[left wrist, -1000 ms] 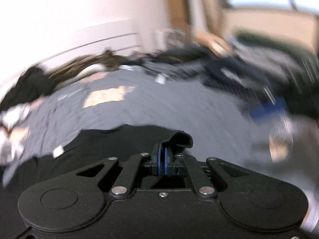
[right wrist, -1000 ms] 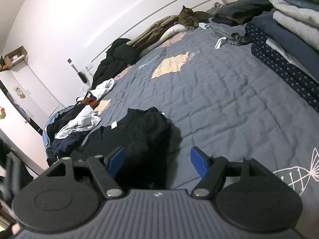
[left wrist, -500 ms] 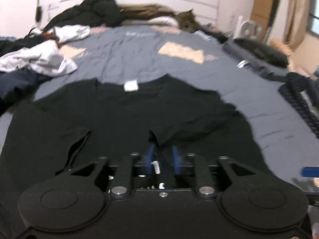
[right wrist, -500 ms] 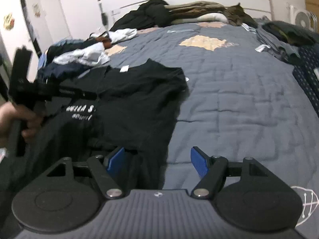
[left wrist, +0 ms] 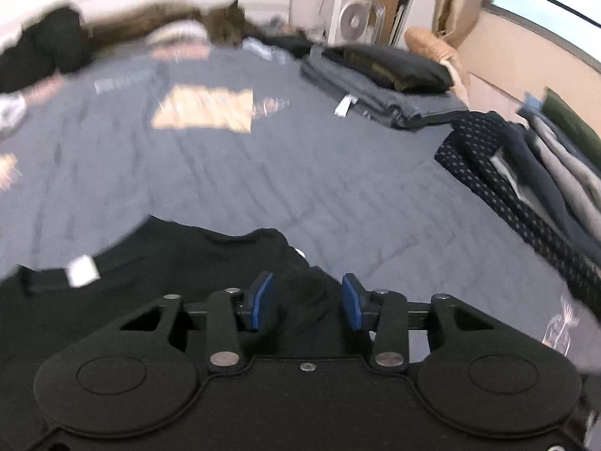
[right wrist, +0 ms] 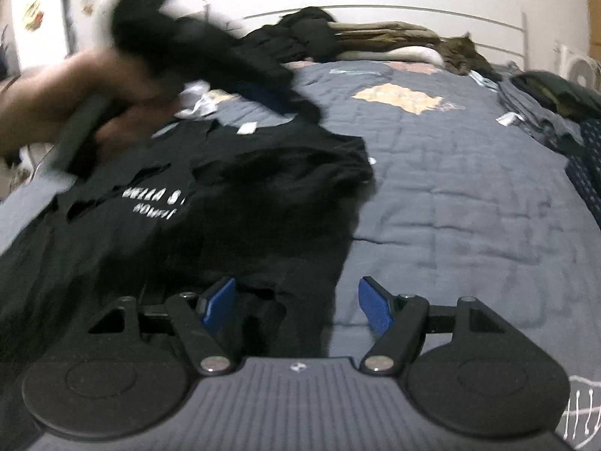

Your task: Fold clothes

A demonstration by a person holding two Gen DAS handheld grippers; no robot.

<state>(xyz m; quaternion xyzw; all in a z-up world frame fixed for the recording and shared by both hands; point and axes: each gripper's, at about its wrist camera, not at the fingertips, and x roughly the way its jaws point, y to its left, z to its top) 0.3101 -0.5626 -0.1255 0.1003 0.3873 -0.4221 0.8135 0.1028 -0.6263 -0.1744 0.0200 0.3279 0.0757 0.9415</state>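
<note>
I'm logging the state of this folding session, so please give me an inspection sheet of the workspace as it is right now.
Surface: grey quilted bedspread, with tan patches.
Job's things: black T-shirt lying partly spread, white neck label and white lettering showing.
Clutter: folded clothes stack on the far side; dotted navy pile at the right edge; loose clothes along the headboard.
Grippers: left tool open, black cloth bunched between its fingers; right tool open over the shirt's edge.
Cables: nothing seen.
Surroundings: white fan, curtain, window, white wall.
</note>
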